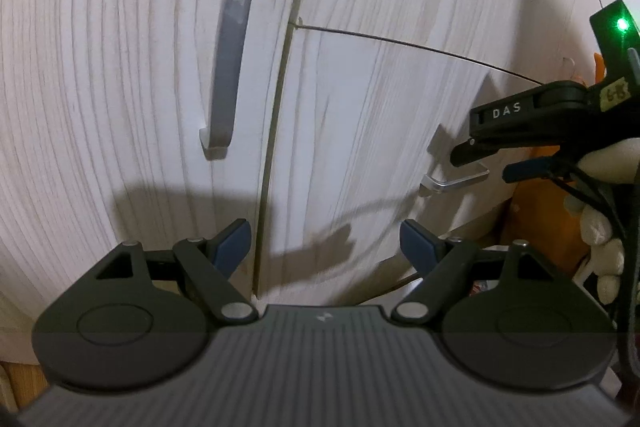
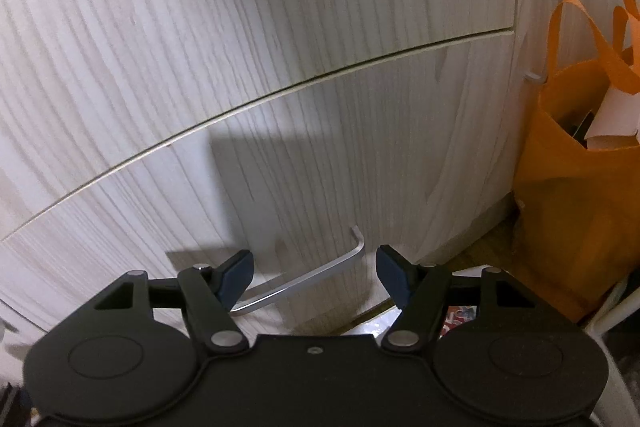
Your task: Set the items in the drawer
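Lower drawer [image 2: 300,163] shut, its handle [image 2: 304,279] low centre of the right view, between our right gripper [image 2: 314,269]'s spread, empty jaws. Left gripper [image 1: 326,245] also spread, empty. Risk: jaws slip off the thin bar, or snag the orange bag [image 2: 576,195] at right.

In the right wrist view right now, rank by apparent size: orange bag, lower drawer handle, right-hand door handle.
1. orange bag
2. lower drawer handle, though nearness to the camera inflates it
3. right-hand door handle
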Available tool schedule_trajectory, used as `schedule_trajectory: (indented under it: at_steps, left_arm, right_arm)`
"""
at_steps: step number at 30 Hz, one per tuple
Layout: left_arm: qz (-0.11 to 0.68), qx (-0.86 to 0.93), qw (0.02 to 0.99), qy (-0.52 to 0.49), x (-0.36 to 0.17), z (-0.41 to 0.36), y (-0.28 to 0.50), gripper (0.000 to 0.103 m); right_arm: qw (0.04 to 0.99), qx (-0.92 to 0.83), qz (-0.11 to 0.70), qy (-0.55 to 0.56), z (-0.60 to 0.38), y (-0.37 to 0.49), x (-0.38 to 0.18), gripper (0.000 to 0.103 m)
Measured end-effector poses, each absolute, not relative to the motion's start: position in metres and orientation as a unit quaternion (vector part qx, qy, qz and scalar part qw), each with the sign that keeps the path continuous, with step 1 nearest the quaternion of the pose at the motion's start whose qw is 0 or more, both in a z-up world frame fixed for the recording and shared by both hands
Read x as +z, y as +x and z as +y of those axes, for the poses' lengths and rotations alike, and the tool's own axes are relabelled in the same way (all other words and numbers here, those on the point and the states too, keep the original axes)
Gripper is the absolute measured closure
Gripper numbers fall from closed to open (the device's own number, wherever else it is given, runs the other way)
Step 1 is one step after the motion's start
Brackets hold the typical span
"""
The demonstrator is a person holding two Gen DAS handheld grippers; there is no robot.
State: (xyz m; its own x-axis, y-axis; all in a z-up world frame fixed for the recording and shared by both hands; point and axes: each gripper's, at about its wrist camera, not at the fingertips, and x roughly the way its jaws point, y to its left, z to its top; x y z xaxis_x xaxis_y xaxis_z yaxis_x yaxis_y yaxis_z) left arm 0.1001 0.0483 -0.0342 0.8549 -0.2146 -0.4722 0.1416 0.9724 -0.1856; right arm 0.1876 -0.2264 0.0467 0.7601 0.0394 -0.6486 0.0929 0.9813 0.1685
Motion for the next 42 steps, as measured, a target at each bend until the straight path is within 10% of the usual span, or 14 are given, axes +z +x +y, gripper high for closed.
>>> schedule_trajectory:
  at_steps: [42]
  left_arm:
    - [0.329,-0.005,0.944,-0.002,0.027,0.016,0.041,0.0]
  right_arm:
    - [0.902,0.098,0.416,0.061,-0.147,0.104,0.121,0.029]
